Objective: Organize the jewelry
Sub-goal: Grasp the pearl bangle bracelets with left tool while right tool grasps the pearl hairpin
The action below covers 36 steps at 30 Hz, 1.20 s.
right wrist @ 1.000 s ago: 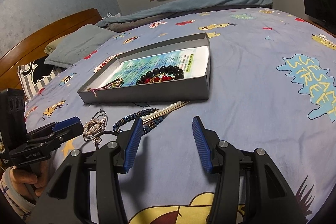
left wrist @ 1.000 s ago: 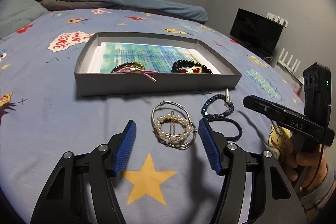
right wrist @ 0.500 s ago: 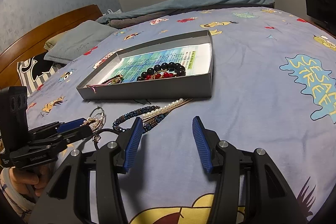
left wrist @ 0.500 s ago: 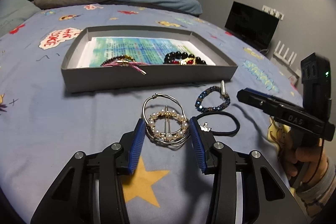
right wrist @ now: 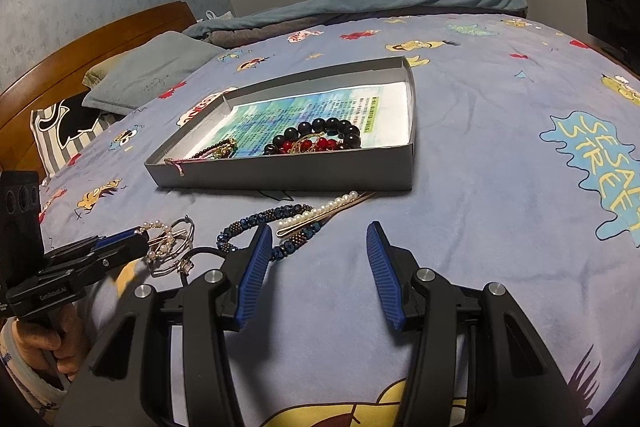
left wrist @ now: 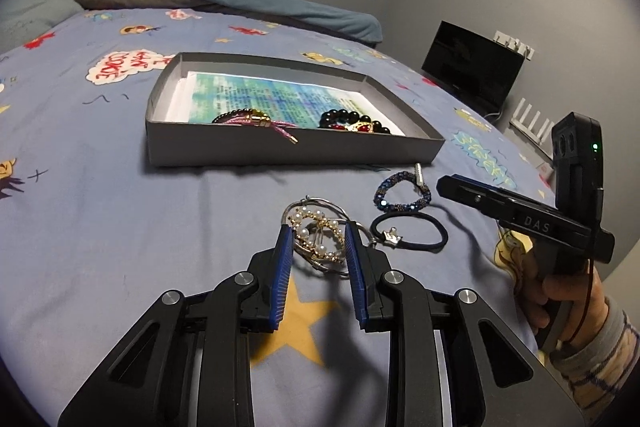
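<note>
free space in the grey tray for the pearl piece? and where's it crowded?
Free: the far half of the grey tray, printed liner bare behind the pink-cord bracelet and black-and-red bead bracelet. Crowded: the bedspread in front of the tray, where the pearl ring piece between the closing left gripper, black hair tie, blue beaded bracelet and pearl hair clip cluster.

Black claws (left wrist: 316, 243) with ribbed blue pads (left wrist: 282, 259), silver screws, striped sleeve (left wrist: 596, 367).
</note>
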### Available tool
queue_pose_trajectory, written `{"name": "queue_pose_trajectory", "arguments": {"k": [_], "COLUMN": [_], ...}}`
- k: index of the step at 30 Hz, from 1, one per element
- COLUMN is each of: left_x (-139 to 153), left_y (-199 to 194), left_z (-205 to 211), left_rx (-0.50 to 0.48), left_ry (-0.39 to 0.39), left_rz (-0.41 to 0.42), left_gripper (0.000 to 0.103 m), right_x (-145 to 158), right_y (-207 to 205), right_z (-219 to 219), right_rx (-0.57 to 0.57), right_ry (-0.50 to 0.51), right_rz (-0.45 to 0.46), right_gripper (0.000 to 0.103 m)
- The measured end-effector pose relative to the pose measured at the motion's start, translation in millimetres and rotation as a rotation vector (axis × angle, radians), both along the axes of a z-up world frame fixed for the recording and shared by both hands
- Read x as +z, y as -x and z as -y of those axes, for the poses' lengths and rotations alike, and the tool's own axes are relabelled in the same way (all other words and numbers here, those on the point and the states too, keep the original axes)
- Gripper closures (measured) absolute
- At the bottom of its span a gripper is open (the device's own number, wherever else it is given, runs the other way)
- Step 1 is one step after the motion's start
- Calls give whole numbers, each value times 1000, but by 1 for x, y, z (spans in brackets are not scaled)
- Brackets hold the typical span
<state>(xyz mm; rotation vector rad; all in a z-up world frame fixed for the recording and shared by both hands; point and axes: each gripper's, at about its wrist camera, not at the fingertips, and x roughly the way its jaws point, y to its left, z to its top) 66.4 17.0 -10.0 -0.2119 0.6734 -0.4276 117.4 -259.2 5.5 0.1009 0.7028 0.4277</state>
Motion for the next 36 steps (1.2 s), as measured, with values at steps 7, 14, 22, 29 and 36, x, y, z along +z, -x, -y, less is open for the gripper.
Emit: {"name": "queue_pose_trajectory", "arguments": {"k": [7, 14, 22, 29, 36], "left_x": [0, -2, -5, -3, 3], "left_y": [0, -7, -8, -4, 0], "left_z": [0, 6, 3, 0, -4], "left_rx": [5, -1, -1, -1, 3], "left_ry": [-15, -41, -15, -1, 21], "left_rz": [0, -18, -19, 4, 33], "left_gripper": [75, 76, 93, 94, 95], "right_x": [0, 3, -7, -9, 0], "right_y": [-1, -9, -36, -40, -23], "right_z": [-1, -11, -18, -12, -1], "right_rx": [3, 6, -25, -24, -21], "right_ry": [5, 26, 32, -47, -79], "right_rz": [-1, -10, -101, -116, -63], "right_gripper": [54, 54, 53, 80, 95]}}
